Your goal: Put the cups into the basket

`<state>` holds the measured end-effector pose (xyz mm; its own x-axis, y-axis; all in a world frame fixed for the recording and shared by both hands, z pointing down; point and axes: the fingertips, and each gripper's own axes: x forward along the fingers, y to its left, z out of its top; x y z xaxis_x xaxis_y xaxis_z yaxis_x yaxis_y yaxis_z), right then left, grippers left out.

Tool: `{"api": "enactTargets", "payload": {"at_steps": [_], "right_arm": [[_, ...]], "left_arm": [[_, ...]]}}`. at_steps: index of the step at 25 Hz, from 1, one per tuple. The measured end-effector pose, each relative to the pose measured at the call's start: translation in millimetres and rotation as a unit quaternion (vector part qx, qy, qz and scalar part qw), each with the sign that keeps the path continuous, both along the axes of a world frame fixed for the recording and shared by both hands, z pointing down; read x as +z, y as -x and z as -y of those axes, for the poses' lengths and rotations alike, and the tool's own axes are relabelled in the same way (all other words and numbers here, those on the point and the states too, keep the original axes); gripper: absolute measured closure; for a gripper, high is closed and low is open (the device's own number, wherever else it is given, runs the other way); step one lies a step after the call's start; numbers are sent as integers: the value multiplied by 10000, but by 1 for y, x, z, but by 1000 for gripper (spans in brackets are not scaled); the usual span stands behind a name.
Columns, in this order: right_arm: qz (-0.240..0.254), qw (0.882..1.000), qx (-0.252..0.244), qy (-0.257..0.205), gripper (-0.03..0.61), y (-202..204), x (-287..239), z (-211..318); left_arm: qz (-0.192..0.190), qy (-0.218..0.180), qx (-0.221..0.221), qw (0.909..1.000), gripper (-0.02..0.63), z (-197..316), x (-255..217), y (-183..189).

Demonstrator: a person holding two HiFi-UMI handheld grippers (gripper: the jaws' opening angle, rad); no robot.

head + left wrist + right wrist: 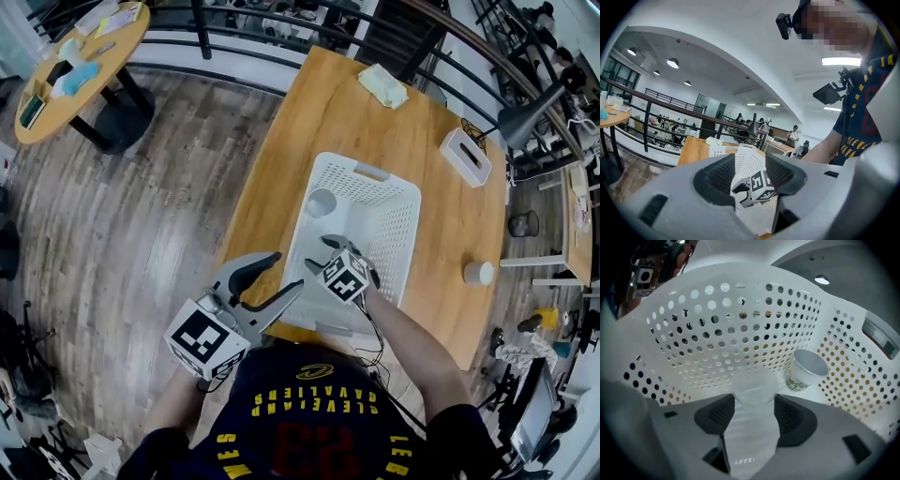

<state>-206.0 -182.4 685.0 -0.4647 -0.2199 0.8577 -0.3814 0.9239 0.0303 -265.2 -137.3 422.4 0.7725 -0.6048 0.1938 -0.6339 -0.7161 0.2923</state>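
Potentially the clear cup (pixel 752 437) gripped by the right tongs (pixel 754 401) is toppled in the basket (pixel 717 329) if released tilted; left tongs (pixel 751 171) open, empty.

Open-plan office: a long rectangular wooden tabletop (pixel 281 159) and a round wooden tabletop (pixel 112 58) on grey wood-plank floor (pixel 141 234), black metal railing (pixel 234 44), a black desk lamp (pixel 521 120), people at far desks (pixel 793 133), round ceiling lights (pixel 672 62).

Tissue box (pixel 466 156), yellow cloth (pixel 382 85) (both on table (pixel 309 141)).
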Motion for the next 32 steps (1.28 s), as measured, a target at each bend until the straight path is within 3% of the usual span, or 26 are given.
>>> {"api": "enactTargets", "payload": {"at_steps": [6,8,11,14,18,21,24,27,32], "right_arm": [[-16,9999,105,120,288,-5,-20,-11],[240,9995,206,66,285,-4,-42,-13],[1066,9930,472,-183,285,2,-92,-12],[2066,9715,824,-821,287,-1,-164,-2],[3114,9285,1382,-1479,288,-33,-248,3],[3640,8949,1995,-1642,295,-69,-280,-2],[3947,8669,2482,-1765,352,-99,-294,-16],[3969,8535,2782,-1916,439,-121,-294,-35],[3936,8386,3119,-2110,520,-167,-290,-78]], "left_arm": [[-10,-45,111,9999,407,-1,-3,-7],[-21,-26,150,9999,407,-2,-2,-10],[-59,-72,179,9998,407,-2,-6,-14],[-103,-224,0,9997,407,5,-12,-11],[9,-485,-485,9976,407,12,-15,-6],[40,-675,-601,9959,407,7,-23,-16],[-34,-831,-465,9955,407,-3,-38,-33],[-67,-906,-265,9955,408,-14,-47,-58],[-146,-767,258,9966,408,-43,-50,-129]]}}
